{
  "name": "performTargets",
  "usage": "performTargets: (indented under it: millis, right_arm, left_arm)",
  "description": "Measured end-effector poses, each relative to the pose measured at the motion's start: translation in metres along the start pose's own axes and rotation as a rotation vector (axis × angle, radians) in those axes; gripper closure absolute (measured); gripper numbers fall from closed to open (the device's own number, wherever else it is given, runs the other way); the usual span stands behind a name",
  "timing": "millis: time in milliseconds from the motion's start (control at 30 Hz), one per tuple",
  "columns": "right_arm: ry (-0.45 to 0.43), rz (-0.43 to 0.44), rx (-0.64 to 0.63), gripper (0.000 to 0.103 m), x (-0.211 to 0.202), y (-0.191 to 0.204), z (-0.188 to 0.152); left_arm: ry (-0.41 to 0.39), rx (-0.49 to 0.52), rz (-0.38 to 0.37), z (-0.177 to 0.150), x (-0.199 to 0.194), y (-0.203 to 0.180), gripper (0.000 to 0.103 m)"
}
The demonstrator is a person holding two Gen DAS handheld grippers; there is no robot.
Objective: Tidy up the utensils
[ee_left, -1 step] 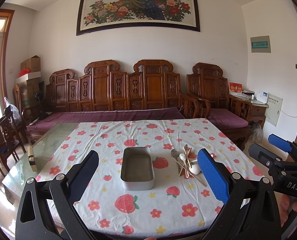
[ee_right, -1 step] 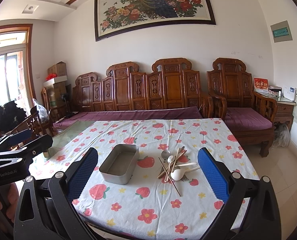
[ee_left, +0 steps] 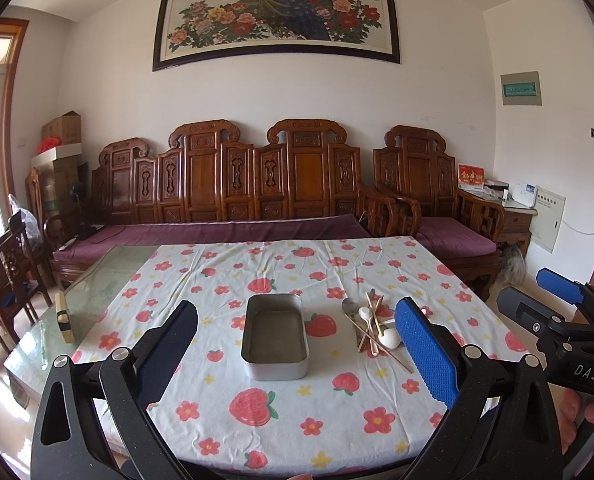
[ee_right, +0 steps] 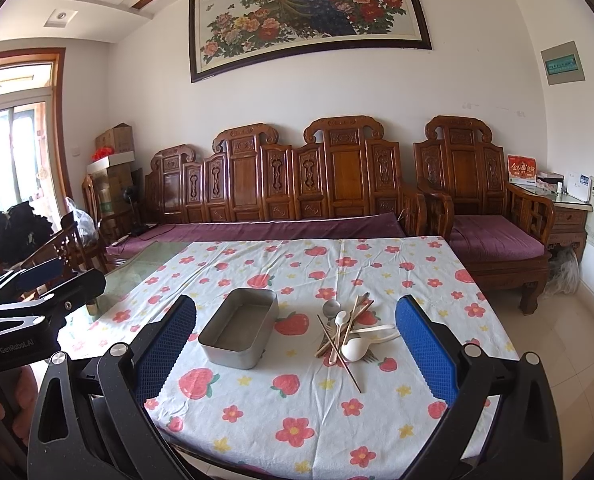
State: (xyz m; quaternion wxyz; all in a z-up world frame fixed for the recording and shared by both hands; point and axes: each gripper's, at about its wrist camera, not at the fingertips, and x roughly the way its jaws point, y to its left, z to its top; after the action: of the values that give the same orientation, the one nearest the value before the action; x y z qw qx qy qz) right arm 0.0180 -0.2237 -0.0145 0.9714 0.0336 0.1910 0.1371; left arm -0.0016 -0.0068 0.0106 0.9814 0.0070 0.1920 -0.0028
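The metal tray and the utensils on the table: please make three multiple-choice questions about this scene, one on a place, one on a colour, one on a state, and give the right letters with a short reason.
1. Where does the pile of utensils lie relative to the metal tray, seen from the right wrist view?
A. inside it
B. to its right, on the tablecloth
C. to its left, on the glass

2. What colour is the largest spoon in the pile?
A. white
B. red
C. black

3. What is the state of the left tool and the right tool?
A. both shut on chopsticks
B. left shut, right open
C. both open and holding nothing

Answers:
1 B, the pile rests on the flowered tablecloth beside the tray.
2 A, its bowl is white.
3 C, the fingers of each stand wide apart with nothing between them.
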Motion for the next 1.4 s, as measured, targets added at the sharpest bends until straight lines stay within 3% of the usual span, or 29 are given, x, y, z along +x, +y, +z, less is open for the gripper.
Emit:
performTargets:
  millis: [633,1000,1400]
  right_arm:
    - [0.015,-0.003,0.002,0.003,0.003,0.002,-0.001]
    - [0.076,0.005,0.011,0.003,0.040,-0.007,-0.017]
    - [0.137,-0.003,0.001,0.003,0.085,-0.025,-0.035]
  left_arm:
    - [0.026,0.001,-0.002,-0.003,0.004,-0.003,0.008]
    - [0.169,0.011,-0.001,-0.026,0.054,0.009,0.008]
    - [0.322,0.058,-0.051,-0.058,0.109,0.007,0.008]
